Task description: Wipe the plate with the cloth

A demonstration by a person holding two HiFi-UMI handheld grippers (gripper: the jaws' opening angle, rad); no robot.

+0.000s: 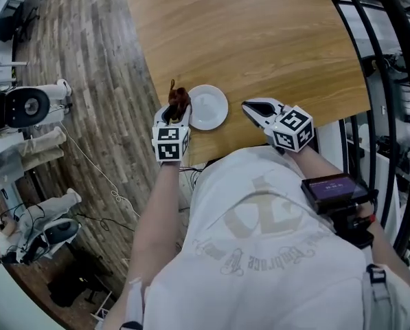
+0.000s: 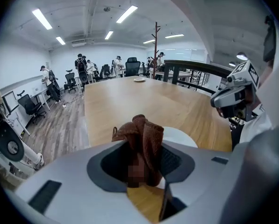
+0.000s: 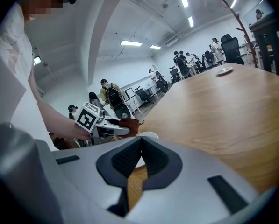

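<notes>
A small white plate [image 1: 208,106] lies near the front edge of the wooden table [image 1: 259,33]. My left gripper [image 1: 176,113] hovers at the plate's left rim, shut on a bunched brown cloth [image 1: 178,100]. In the left gripper view the cloth [image 2: 144,136] stands up between the jaws, with the plate [image 2: 182,136] just behind it. My right gripper [image 1: 248,106] is to the right of the plate, shut with nothing in it. In the right gripper view its jaws [image 3: 140,142] meet, and the cloth [image 3: 129,123] and plate [image 3: 147,135] show beyond.
The table's curved edge drops to a wood-plank floor [image 1: 88,81] on the left. Black railings [image 1: 383,60] run along the right. Another dish [image 2: 139,80] sits far down the table. People and office chairs [image 2: 83,69] are in the distant background.
</notes>
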